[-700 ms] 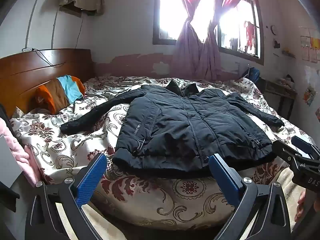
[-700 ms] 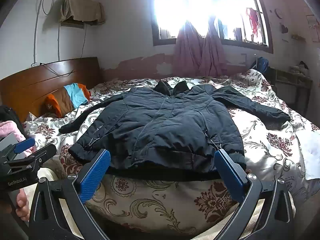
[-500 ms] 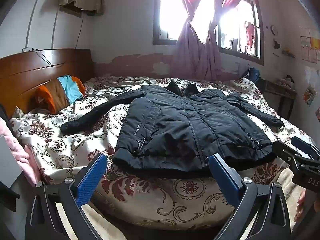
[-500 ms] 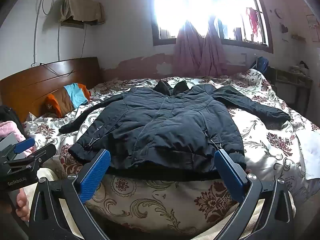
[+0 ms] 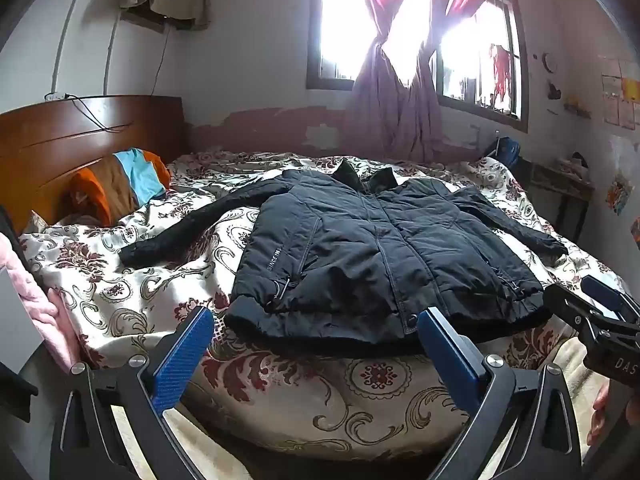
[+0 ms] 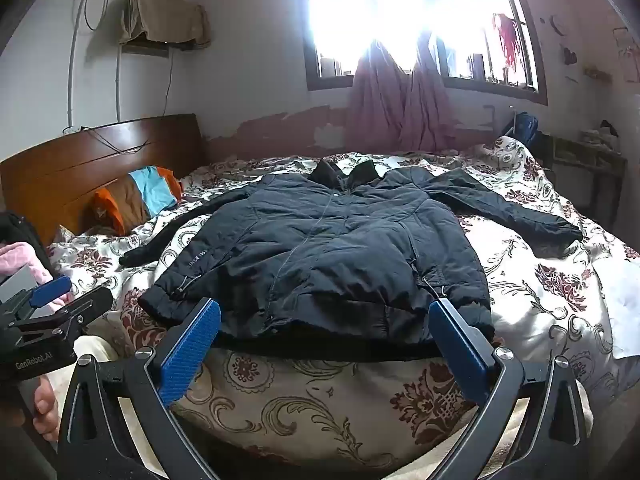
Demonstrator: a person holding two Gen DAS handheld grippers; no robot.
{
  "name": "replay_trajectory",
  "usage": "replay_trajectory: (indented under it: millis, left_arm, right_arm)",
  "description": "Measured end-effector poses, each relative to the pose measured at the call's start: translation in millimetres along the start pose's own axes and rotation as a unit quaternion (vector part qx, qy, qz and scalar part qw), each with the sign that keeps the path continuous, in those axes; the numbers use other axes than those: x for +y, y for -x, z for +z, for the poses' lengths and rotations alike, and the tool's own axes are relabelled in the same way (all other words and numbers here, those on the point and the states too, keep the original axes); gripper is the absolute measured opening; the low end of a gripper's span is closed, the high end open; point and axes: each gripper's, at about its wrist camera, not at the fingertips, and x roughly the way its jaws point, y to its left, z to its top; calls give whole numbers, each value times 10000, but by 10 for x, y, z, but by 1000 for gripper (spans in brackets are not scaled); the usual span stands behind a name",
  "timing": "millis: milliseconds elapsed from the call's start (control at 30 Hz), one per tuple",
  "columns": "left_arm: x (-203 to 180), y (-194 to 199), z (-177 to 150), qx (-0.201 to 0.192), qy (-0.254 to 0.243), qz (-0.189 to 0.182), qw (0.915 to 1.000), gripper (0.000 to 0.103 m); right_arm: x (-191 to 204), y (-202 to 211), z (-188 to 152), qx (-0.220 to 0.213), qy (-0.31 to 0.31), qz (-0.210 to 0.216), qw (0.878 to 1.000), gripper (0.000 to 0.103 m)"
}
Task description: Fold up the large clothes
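Note:
A dark navy padded jacket (image 5: 360,252) (image 6: 320,252) lies flat and zipped on the floral bedspread (image 5: 132,300) (image 6: 560,280), collar toward the window, both sleeves spread out to the sides. My left gripper (image 5: 316,332) hovers open just short of the jacket's hem, its blue pads (image 5: 184,356) empty. My right gripper (image 6: 326,328) is likewise open in front of the hem, pads (image 6: 460,356) apart with nothing between them. Each gripper shows at the edge of the other's view, with part of a hand below it.
A wooden headboard (image 5: 80,140) stands at the left with an orange, brown and blue pillow (image 5: 120,188) against it. Pink fabric (image 5: 36,300) lies at the near left. A curtained window (image 5: 400,60) is behind the bed; a small table (image 5: 560,192) sits at the far right.

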Motion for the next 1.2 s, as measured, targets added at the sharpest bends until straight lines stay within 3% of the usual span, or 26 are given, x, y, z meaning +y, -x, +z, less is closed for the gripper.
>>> replay_trajectory:
  millis: [1200]
  left_arm:
    - [2,4,0,-19,1,-8,10000,103]
  right_arm:
    - [9,-24,-18,26,-19,17,10000,102]
